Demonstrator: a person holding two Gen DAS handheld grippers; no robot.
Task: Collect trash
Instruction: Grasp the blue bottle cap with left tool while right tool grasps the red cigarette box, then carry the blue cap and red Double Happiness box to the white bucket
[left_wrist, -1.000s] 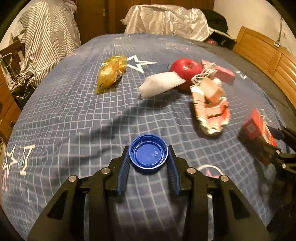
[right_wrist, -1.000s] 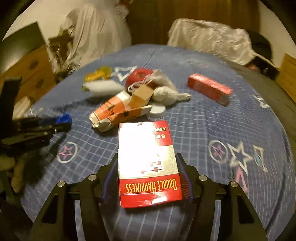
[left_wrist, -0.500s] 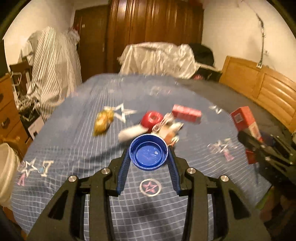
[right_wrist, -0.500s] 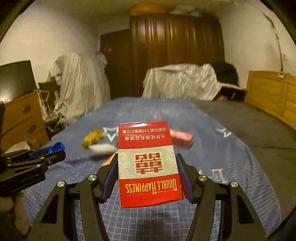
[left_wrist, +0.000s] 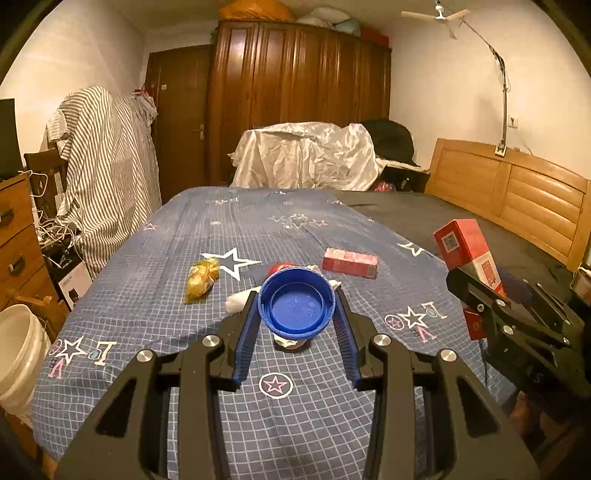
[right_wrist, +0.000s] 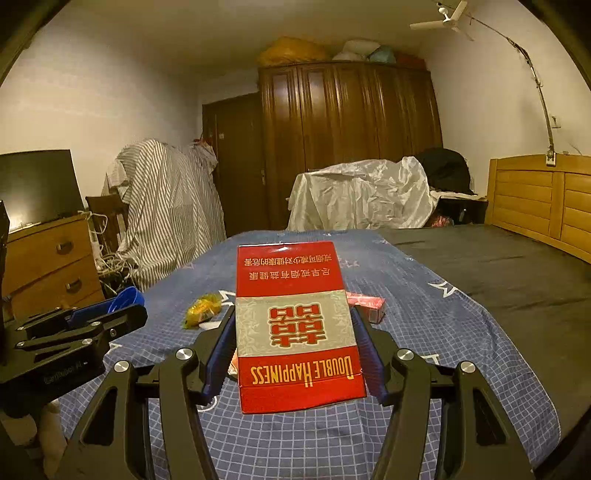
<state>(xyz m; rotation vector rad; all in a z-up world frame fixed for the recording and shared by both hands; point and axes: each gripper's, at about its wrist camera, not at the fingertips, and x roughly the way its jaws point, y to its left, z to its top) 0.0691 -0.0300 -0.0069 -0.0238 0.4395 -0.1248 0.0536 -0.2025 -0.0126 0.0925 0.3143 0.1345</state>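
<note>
Two hand-held grippers are hovering above the bed's near edge — the left hand-held gripper (left_wrist: 295, 306) clamping a blue cap (left_wrist: 296, 303), the right hand-held gripper (right_wrist: 293, 332) gripping a red cigarette pack (right_wrist: 297, 326) lengthwise — while the white bucket (left_wrist: 16, 354) is waiting nearer the left.

A dark wooden wardrobe (left_wrist: 299, 103) stands at the far wall. A striped cloth (left_wrist: 107, 166) hangs at the left, near a wooden dresser (right_wrist: 48, 258). A white bucket (left_wrist: 18, 354) stands beside the bed (left_wrist: 184, 236).
</note>
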